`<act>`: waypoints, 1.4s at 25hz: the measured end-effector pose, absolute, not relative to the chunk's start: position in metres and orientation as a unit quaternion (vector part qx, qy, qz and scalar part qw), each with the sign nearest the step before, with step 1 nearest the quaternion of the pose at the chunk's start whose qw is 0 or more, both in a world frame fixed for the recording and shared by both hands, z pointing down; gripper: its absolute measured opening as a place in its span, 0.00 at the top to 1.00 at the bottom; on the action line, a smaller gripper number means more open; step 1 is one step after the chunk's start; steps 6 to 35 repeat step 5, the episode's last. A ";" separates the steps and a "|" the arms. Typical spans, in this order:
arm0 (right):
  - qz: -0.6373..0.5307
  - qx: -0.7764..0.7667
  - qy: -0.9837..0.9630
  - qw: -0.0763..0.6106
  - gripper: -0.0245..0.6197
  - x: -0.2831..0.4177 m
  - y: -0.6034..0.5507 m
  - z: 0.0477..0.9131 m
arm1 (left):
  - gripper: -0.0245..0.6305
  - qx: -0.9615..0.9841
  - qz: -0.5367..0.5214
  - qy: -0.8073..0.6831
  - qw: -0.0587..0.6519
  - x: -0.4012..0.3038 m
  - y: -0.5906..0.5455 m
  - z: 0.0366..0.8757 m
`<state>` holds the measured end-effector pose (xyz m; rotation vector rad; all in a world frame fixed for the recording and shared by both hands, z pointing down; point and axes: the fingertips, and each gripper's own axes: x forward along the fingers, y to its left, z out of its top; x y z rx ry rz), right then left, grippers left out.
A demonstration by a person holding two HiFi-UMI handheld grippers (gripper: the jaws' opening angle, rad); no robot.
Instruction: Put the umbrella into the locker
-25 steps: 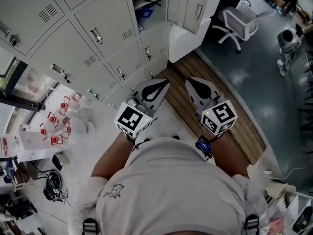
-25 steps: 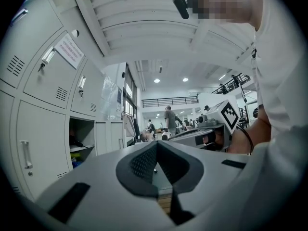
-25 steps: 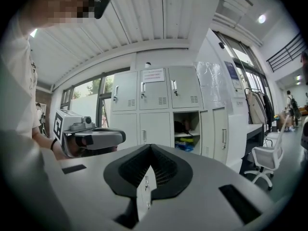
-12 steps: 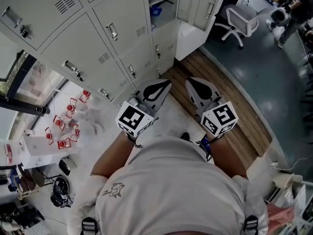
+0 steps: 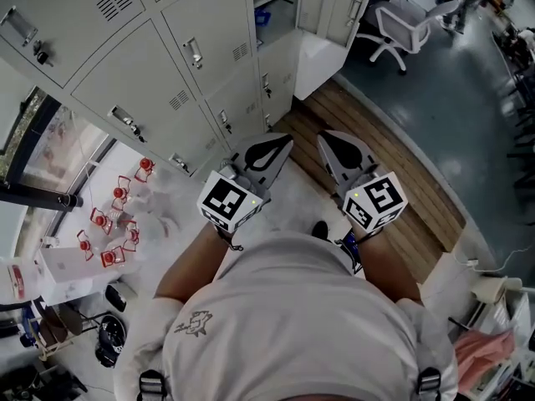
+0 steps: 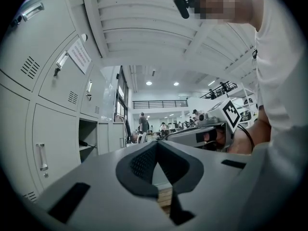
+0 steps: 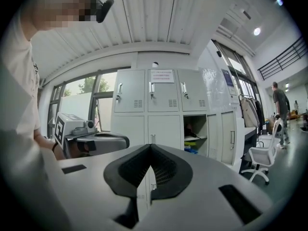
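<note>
Both grippers are held level in front of the person's chest, side by side. The left gripper [image 5: 281, 141] [image 6: 156, 143] is shut, its dark pads meeting at the tip with nothing between them. The right gripper [image 5: 327, 137] [image 7: 150, 146] is shut and empty as well. A grey bank of lockers stands ahead and to the left. One locker [image 5: 269, 11] [image 7: 195, 131] [image 6: 88, 146] is open, its door [image 5: 336, 7] swung aside. A dark slim object lies on its shelf, with something blue below. I cannot tell whether that object is the umbrella.
A white office chair [image 5: 403, 25] [image 7: 262, 160] stands past the open door. A wooden floor strip [image 5: 380, 161] runs under the grippers. Clear items with red parts [image 5: 117, 215] and a white box [image 5: 63, 261] lie on the floor at left. People stand in the distance [image 7: 279, 112].
The person has moved across the floor, so the lockers and the open compartment have shifted in view. Both grippers stayed shut, side by side before the body.
</note>
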<state>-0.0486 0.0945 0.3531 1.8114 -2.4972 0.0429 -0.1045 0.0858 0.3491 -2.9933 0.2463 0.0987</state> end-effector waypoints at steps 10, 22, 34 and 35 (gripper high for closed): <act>0.013 0.588 -0.808 0.033 0.90 -0.058 0.094 0.353 | 0.95 -0.994 0.030 0.077 0.066 -0.111 0.084 0.353; 0.013 0.588 -0.808 0.033 0.90 -0.058 0.094 0.353 | 0.95 -0.994 0.030 0.077 0.066 -0.111 0.084 0.353; 0.013 0.588 -0.808 0.033 0.90 -0.058 0.094 0.353 | 0.95 -0.994 0.030 0.077 0.066 -0.111 0.084 0.353; 0.013 0.588 -0.808 0.033 0.90 -0.058 0.094 0.353 | 0.95 -0.994 0.030 0.077 0.066 -0.111 0.084 0.353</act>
